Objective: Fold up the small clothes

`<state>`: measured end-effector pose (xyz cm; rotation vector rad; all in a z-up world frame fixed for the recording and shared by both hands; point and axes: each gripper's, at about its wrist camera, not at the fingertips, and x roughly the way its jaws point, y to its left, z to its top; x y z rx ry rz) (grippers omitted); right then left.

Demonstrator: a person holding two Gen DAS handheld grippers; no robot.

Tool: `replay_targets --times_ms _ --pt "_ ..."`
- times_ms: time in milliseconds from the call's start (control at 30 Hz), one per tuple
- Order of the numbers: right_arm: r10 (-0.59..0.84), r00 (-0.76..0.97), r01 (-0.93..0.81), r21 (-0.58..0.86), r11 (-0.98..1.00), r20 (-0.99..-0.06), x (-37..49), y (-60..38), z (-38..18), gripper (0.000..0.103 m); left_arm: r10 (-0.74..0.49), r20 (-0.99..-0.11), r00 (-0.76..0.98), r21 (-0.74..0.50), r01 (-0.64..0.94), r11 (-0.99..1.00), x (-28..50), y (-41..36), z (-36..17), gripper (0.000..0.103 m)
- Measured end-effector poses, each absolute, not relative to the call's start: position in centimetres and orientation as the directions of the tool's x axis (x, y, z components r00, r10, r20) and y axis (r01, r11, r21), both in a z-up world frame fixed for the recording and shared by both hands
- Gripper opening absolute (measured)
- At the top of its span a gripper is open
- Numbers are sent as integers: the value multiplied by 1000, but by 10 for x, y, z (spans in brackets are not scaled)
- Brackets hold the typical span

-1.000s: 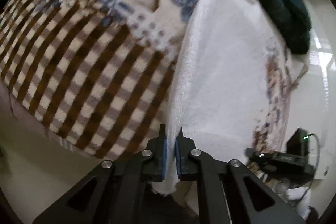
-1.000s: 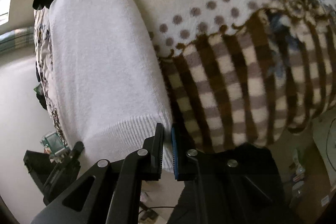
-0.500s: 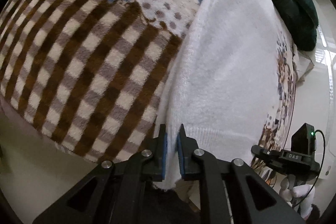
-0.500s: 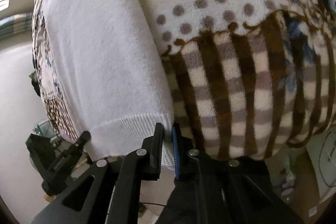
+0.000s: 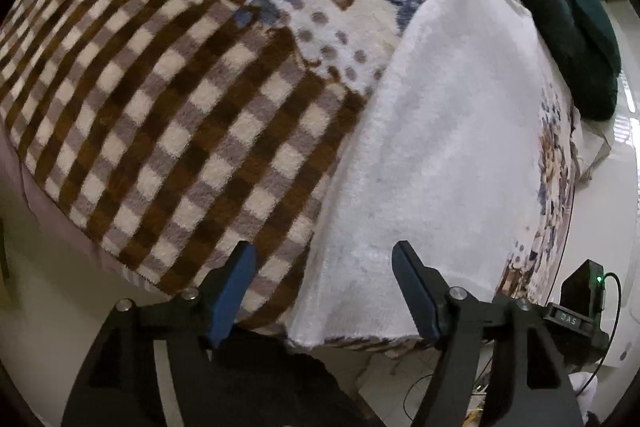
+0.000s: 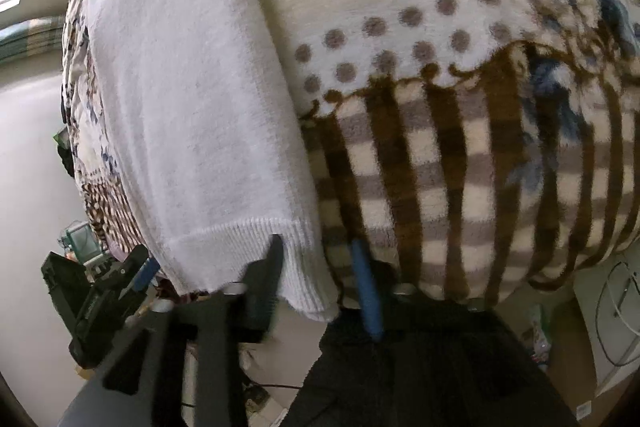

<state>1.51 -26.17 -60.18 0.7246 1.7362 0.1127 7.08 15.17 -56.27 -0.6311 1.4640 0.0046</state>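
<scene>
The white knitted garment with a ribbed hem (image 5: 448, 147) lies flat as a long narrow strip on the plush blanket with brown checks, grey dots and blue flowers (image 5: 168, 131), and its ribbed end reaches the near edge of the bed and hangs a little over it. In the right wrist view the same white garment (image 6: 192, 99) shows straight side edges and a smooth top, so I judge that it is already folded lengthwise, and what remains is probably to fold it across its length into a smaller packet. The left gripper (image 5: 324, 291) is spread wide and has hold of nothing; its two fingers stand to either side of the hem corner, apart from the cloth. The right gripper (image 6: 320, 279) is also parted, less widely, and grips nothing; the other corner of the ribbed hem lies between its fingers, though I cannot tell whether one finger touches the knit. Beyond the far end of the garment a dark green bundle of fabric (image 5: 560, 11) rests on the bed. Below the bed edge there is a pale floor (image 5: 420, 375) with some cables.
</scene>
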Motion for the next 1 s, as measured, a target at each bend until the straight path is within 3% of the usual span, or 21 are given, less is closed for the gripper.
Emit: replay_targets --times_ms 833,1000 --pt "587 -116 418 497 761 -801 3 -256 -636 43 -454 -890 44 -442 -327 835 73 122 -607 71" --pt "614 -110 439 516 735 -782 4 -250 -645 49 -461 -887 36 -451 -293 843 74 124 -609 74"
